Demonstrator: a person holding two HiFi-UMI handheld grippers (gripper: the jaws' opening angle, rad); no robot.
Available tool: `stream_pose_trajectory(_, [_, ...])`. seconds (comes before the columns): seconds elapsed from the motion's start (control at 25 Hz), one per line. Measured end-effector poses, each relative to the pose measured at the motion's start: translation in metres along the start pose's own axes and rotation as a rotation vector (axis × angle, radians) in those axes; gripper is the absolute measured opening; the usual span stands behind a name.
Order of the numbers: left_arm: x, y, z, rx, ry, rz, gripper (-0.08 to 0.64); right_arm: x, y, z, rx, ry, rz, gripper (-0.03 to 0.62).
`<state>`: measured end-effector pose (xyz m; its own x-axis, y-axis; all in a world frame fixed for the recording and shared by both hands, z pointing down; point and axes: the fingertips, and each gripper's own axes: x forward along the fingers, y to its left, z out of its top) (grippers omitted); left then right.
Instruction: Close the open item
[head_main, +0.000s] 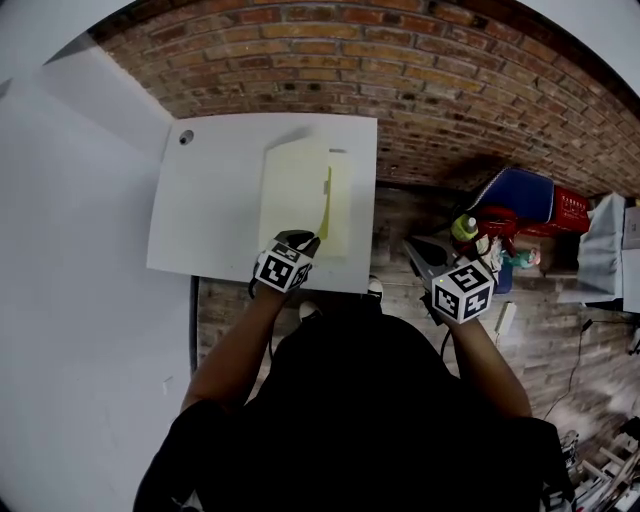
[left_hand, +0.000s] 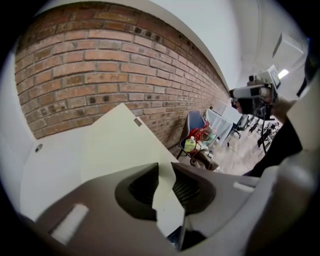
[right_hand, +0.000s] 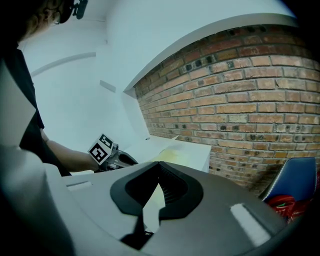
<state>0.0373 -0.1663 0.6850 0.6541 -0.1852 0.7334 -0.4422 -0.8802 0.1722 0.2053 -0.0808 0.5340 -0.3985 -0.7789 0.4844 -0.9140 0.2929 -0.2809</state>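
A pale yellow folder (head_main: 300, 195) lies on the white table (head_main: 215, 200), its cover nearly flat, with a brighter yellow-green strip (head_main: 326, 200) showing along its right edge. My left gripper (head_main: 303, 240) sits at the folder's near edge. In the left gripper view the jaws (left_hand: 165, 167) stand slightly apart and the folder (left_hand: 120, 140) shows through the gap; the pads do not press on it. My right gripper (head_main: 414, 250) hangs in the air to the right of the table, above the floor. Its jaw tips (right_hand: 158, 165) meet with nothing between them. The right gripper view also shows the left gripper (right_hand: 114, 159) beside the folder (right_hand: 172, 152).
A brick wall (head_main: 400, 70) runs behind the table and a white wall (head_main: 60, 250) stands at the left. To the right of the table are a blue chair (head_main: 520, 190), a red basket (head_main: 570, 208) and a green bottle (head_main: 464, 228). A camera rig (left_hand: 250, 92) stands further right.
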Motion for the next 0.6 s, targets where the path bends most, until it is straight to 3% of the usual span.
stream_pose_trajectory(0.6, [0.041, -0.024, -0.01, 0.051, 0.098, -0.022, 0.063, -0.005, -0.011, -0.016, 0.001, 0.029, 0.013, 0.0])
